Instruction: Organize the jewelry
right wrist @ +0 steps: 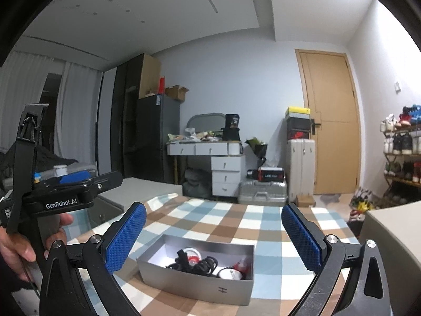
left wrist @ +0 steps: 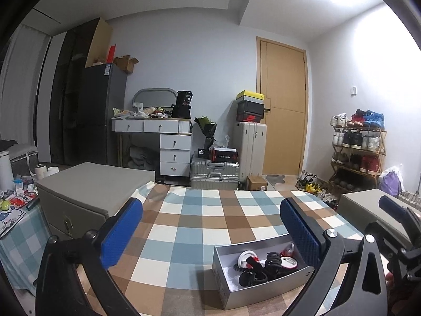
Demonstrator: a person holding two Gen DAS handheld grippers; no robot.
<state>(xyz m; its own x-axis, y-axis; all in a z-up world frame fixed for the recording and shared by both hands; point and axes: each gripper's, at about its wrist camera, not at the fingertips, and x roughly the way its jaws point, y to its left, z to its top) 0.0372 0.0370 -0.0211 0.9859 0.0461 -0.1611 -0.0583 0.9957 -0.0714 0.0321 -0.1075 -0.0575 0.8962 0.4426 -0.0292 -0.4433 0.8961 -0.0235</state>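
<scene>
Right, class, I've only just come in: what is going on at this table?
A person holds a gripper in each hand over a checked tablecloth. Both the left gripper and right gripper stand open and empty. An open silver box of jumbled jewelry sits between them, untouched. Sorting has not visibly begun.

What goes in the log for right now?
left gripper: open, empty | right gripper: open, empty | silver box: on checked cloth, holds jewelry
</scene>
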